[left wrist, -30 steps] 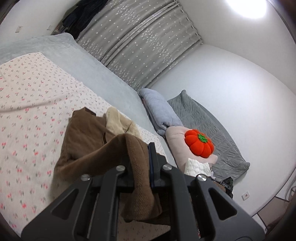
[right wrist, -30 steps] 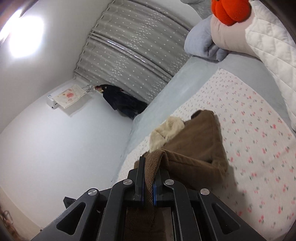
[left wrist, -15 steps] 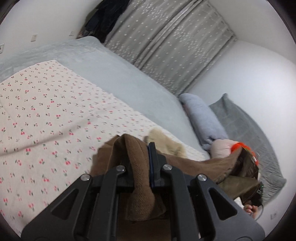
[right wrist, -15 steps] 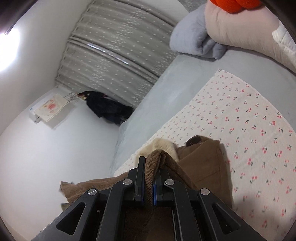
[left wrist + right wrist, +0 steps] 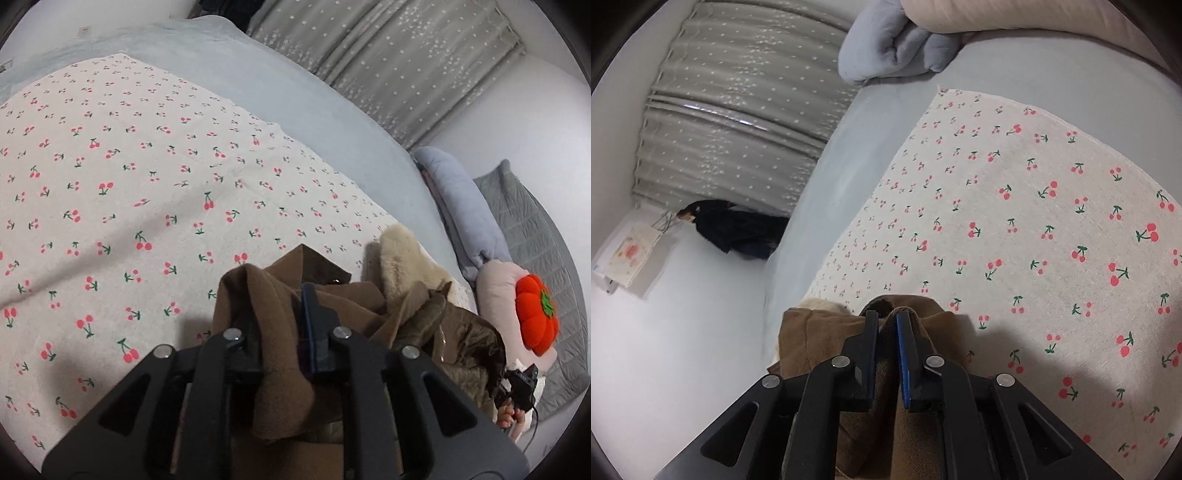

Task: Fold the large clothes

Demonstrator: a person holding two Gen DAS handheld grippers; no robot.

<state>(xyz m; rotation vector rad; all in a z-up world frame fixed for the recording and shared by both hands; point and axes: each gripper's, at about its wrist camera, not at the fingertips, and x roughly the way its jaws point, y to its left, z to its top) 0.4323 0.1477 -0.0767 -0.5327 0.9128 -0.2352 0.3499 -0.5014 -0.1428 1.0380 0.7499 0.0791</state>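
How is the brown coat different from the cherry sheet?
The coat is plain brown; the sheet is pale with red cherries. The coat is bunched up and pinched by the left gripper and right gripper; the sheet lies spread flat on the bed. Both are soft cloth.
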